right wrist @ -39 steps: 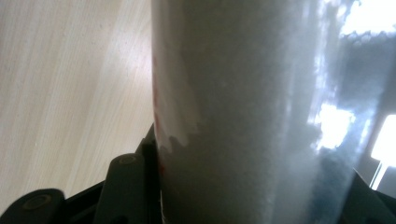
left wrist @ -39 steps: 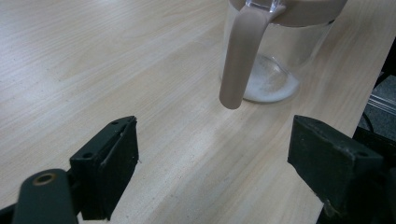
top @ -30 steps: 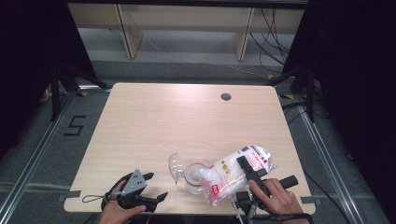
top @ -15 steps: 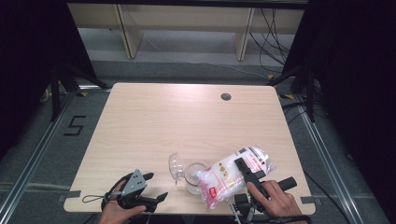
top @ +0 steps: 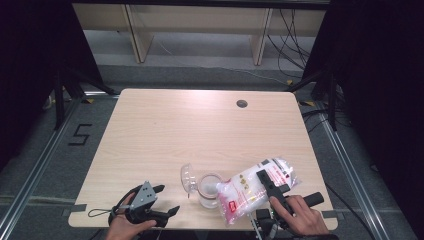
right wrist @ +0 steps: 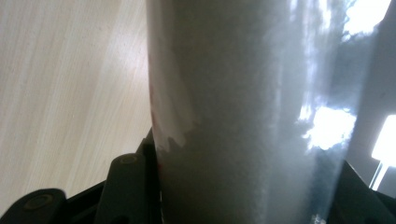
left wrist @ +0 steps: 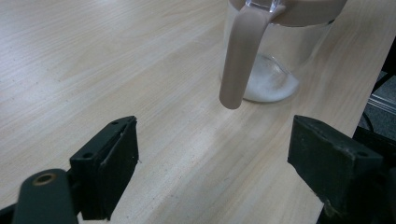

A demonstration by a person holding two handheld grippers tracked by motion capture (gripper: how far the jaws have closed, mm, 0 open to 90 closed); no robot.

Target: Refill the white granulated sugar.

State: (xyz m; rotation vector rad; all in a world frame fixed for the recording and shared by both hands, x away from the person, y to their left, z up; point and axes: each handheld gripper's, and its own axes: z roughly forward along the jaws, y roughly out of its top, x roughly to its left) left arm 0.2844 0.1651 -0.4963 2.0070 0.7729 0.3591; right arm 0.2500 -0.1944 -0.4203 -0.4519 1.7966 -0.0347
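Clamped across the bag [top: 250, 192] of white powder, tilted over the open jar [top: 209, 189] near the table's [top: 200, 125] front edge, my right gripper [top: 272, 186] risked spilling past its rim, while my left gripper [top: 162, 202] gaped empty.

Clear bag [top: 255, 189] of white powder, tilted over open jar [top: 209, 189]

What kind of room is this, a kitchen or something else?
Probably a lab or recording studio, not a kitchen: a bare wooden table ringed by black curtains, loose cables on the floor, and a taped number beside it.
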